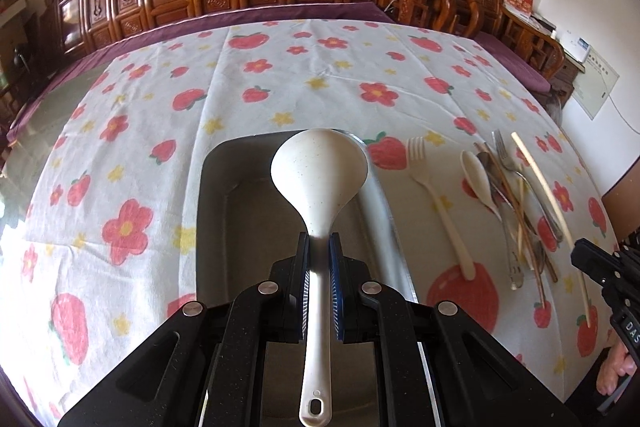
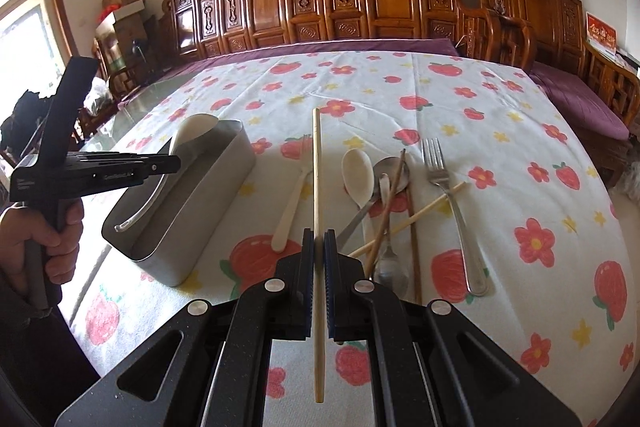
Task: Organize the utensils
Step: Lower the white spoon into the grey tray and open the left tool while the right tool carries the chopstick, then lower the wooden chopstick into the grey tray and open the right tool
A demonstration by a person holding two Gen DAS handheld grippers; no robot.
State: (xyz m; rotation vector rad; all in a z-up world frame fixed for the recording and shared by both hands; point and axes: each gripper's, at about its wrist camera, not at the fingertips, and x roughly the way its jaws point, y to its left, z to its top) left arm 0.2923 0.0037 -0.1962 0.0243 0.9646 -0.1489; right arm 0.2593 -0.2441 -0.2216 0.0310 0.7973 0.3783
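Left gripper [image 1: 319, 247] clamps the ladle [image 1: 319, 167] over the bin [image 1: 224, 187]; released crooked, it may tip out. Right gripper [image 2: 319, 243] pinches a chopstick [image 2: 317, 163], perhaps loosely; pile [image 2: 384, 203] at two o'clock.

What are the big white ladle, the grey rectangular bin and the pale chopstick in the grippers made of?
Big white ladle: likely plastic or melamine; matte, faintly speckled, moulded hang hole.
Grey rectangular bin: looks like brushed metal, thin walls, dull sheen, though coated plastic is possible.
Pale chopstick: probably bamboo or wood; tan, matte, uncoated.
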